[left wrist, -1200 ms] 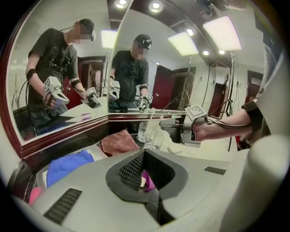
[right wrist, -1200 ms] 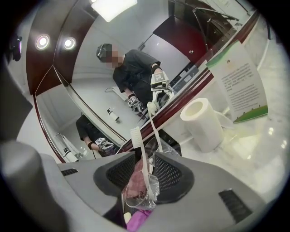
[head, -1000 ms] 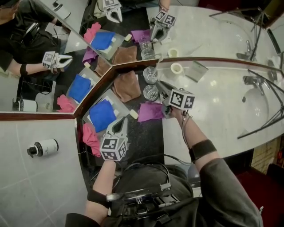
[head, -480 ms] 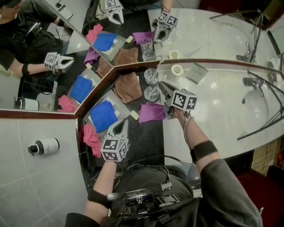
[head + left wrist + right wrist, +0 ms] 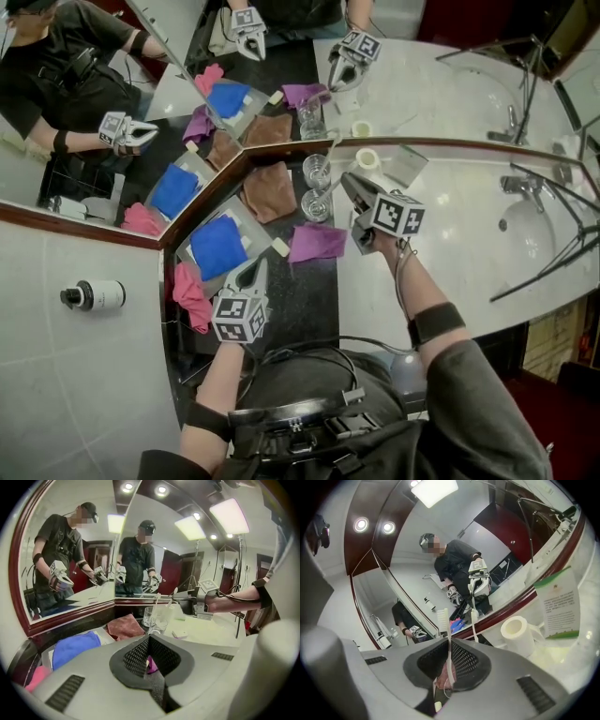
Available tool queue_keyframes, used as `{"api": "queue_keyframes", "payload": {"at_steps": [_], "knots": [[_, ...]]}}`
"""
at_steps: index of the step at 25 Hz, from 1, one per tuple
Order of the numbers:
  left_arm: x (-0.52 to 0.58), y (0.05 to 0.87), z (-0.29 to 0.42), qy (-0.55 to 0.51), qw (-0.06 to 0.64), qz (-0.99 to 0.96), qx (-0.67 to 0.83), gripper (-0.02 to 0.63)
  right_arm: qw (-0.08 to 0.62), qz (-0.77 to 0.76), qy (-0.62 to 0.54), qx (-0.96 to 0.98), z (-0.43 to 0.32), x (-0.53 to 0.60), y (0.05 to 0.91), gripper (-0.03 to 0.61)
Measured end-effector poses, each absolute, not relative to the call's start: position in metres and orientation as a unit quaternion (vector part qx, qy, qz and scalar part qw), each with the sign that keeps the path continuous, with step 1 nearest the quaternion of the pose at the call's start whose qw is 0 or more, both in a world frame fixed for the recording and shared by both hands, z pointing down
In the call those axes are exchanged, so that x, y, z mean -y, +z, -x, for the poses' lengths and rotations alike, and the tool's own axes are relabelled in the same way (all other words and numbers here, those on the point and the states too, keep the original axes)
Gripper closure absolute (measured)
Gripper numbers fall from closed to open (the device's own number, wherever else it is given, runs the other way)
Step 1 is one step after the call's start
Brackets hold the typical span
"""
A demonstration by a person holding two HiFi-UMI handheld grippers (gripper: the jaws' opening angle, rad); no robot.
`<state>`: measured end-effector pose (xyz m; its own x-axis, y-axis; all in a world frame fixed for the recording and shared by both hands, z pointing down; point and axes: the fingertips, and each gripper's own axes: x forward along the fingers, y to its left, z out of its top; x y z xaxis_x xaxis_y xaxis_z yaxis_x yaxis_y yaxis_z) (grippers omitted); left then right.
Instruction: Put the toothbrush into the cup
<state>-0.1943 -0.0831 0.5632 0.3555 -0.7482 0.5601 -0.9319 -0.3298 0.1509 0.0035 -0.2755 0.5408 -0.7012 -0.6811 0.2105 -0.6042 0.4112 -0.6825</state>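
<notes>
Holds the left gripper [image 5: 251, 270] closest in, low over the dark counter [image 5: 314, 291], with jaws pressed together on nothing, beside a blue cloth [image 5: 217, 246] and a pink cloth [image 5: 192, 292]; poses little danger there unless swung across. Farther out, past a purple cloth [image 5: 314, 241], carries the toothbrush [image 5: 448, 644] in the right gripper [image 5: 349, 185], with jaws just lately closing and now pinched on the thin white handle, bristle end pointing away from the hand, in the air close to the nearer cup [image 5: 316, 204]. Probably risks a swivel in so narrow a pinch, leaving the tip off line. Could then strike the rim instead of the mouth and tip that light cup into the farther cup [image 5: 317, 170] just behind it. Might also drop short onto the counter or the purple cloth if let go too soon. Beyond, faces a mirror [image 5: 441, 84] doubling both cups, likely making depth easy to misjudge.
</notes>
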Motion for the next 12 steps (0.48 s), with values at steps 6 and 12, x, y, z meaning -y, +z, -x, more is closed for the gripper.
{"api": "queue_keyframes", "payload": {"at_steps": [6, 12], "knots": [[0.07, 0.552, 0.187, 0.185, 0.223, -0.793, 0.536, 0.612, 0.031, 0.353, -0.383, -0.853, -0.007, 0.24, 0.513, 0.538], [0.06, 0.55, 0.177, 0.167, 0.223, -0.796, 0.537, 0.612, -0.025, 0.297, -0.408, -0.863, 0.008, 0.17, 0.522, 0.538]]}}
